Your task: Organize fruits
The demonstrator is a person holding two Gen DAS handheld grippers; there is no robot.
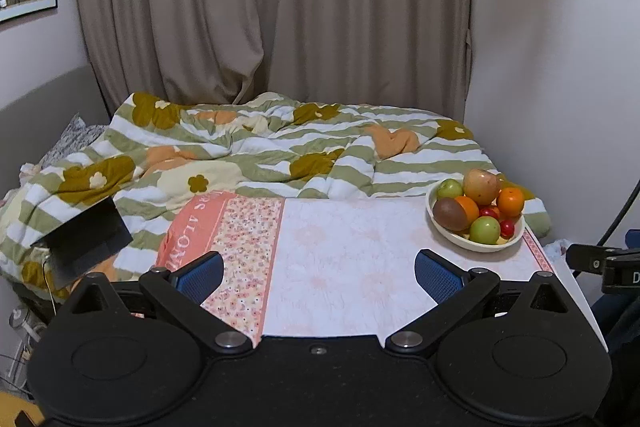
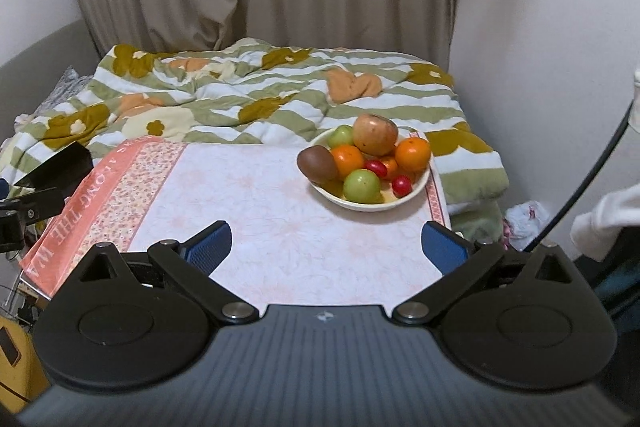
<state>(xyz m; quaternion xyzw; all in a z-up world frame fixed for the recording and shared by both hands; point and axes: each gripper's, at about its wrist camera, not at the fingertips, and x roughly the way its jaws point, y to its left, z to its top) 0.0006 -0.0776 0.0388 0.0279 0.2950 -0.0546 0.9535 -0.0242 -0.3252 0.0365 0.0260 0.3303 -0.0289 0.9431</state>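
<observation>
A cream bowl of fruit stands at the far right of the table; it also shows in the left wrist view. It holds a large reddish-yellow apple, a brown kiwi-like fruit, oranges, green fruits and small red tomatoes. My left gripper is open and empty above the table's near edge, left of the bowl. My right gripper is open and empty, in front of the bowl and apart from it.
The table wears a pale pink cloth with an orange floral border on the left. A bed with a green striped quilt lies right behind it. Curtains and walls close the back. A black object sits at the left.
</observation>
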